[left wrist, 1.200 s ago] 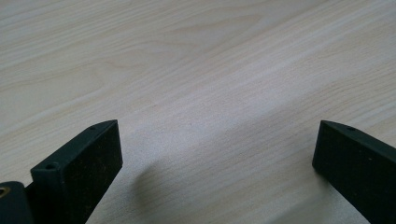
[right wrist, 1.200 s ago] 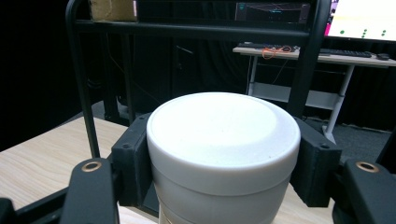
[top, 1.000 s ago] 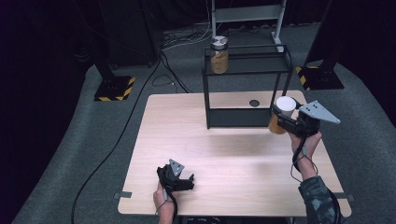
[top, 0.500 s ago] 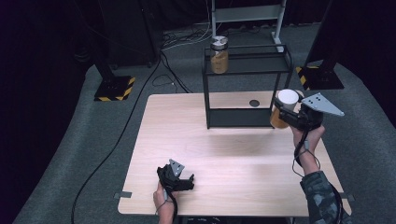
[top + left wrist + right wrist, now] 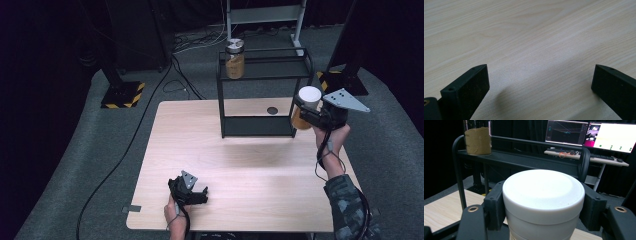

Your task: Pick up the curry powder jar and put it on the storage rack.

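Claw (image 5: pixel 544 207) clamps white-lidded jar (image 5: pixel 543 195), seemingly beside rack (image 5: pixel 521 157).

- The rack (image 5: pixel 260 100) stands on the far part of your table (image 5: pixel 240 170), and it is your landmark.
- A jar (image 5: pixel 234 59) sits on the rack's top shelf, at its left end.
- Your right gripper (image 5: pixel 305 112) holds the white-lidded jar (image 5: pixel 306 106) just right of the rack, off the tabletop.
- A small disc (image 5: pixel 272 110) lies on the table behind the rack.
- Your left gripper (image 5: pixel 192 192) rests on the table well in front of the rack, to its left.
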Action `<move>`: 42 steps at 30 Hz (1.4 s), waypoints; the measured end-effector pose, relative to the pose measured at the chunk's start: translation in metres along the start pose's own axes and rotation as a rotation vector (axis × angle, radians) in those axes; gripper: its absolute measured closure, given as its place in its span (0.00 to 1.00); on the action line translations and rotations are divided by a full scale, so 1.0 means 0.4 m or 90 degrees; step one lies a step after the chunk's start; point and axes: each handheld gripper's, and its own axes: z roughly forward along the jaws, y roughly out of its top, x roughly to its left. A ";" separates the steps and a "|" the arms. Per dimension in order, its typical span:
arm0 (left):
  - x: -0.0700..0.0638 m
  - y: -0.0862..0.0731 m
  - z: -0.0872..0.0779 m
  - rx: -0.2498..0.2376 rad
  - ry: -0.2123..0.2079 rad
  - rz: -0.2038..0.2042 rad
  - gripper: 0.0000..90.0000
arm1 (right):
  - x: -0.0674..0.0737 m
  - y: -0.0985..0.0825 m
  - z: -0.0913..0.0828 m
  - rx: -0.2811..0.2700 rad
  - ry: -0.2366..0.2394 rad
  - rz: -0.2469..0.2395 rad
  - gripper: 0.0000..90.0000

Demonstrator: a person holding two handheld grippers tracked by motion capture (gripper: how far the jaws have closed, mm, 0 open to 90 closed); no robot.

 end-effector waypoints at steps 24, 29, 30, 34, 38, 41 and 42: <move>0.002 0.000 0.000 -0.001 -0.004 0.004 0.01 | -0.016 0.096 0.036 -0.002 0.003 -0.013 0.37; 0.002 0.000 0.000 -0.001 -0.006 0.006 0.01 | -0.017 0.112 0.048 -0.006 0.006 -0.013 0.37; 0.003 0.000 0.000 -0.001 -0.006 0.007 0.01 | -0.017 0.116 0.049 -0.005 0.006 -0.011 0.37; 0.003 0.000 0.000 -0.001 -0.007 0.007 0.01 | -0.018 0.131 0.058 -0.008 0.010 -0.012 0.37; 0.003 0.000 0.000 -0.001 -0.007 0.008 0.01 | -0.020 0.144 0.065 -0.009 0.010 -0.011 0.37; 0.003 -0.001 0.000 -0.002 -0.007 0.008 0.01 | -0.023 0.156 0.070 -0.007 0.011 -0.004 0.37; 0.003 -0.001 0.000 -0.002 -0.007 0.009 0.01 | -0.024 0.159 0.072 -0.008 0.012 -0.003 0.37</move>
